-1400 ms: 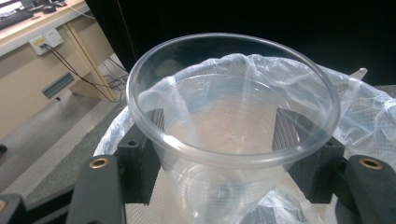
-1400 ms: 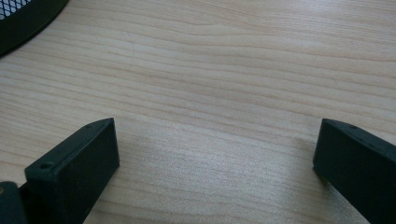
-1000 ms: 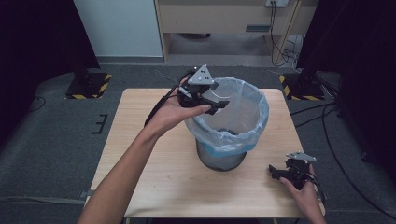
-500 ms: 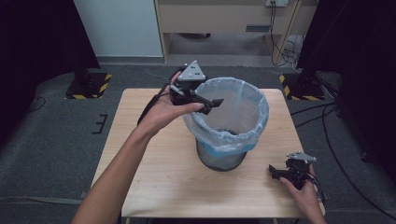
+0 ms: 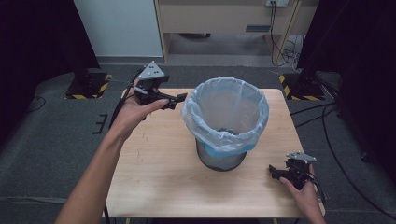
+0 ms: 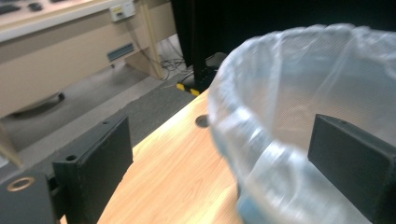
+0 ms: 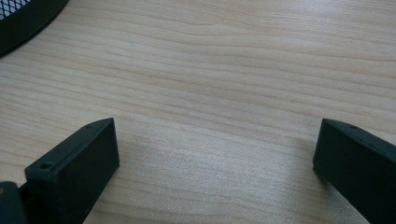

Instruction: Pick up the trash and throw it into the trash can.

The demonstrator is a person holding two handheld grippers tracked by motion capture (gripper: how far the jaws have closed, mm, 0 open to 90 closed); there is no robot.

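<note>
A wire bin (image 5: 222, 158) lined with a pale blue plastic bag (image 5: 226, 114) stands near the middle of the wooden table (image 5: 159, 186) in the high view, a little toward the right. The bag's rim folds over the top of the bin and hangs partway down its side.

The left gripper (image 5: 180, 100) is held up in the upper left of that frame, just beside the bag's left rim, its tips pointing at it. Its jaws have just been opening and now stand released, with nothing pinched. In the left gripper view the bag (image 6: 299, 126) bulges across the right half, its near edge blurred, and one jaw stands in front of it; whether that jaw touches the plastic cannot be told.

The right gripper (image 5: 275, 173) lies low at the lower right of the high view, near the table's front edge and well apart from the bin. In the right gripper view its jaws are spread wide over bare wood (image 7: 210, 93), and a dark curve of the bin (image 7: 23, 18) is cut off at the upper left corner.

Open tabletop runs along the left and front of the bin. The bin's bottom is dim and hard to make out through the bag.
</note>
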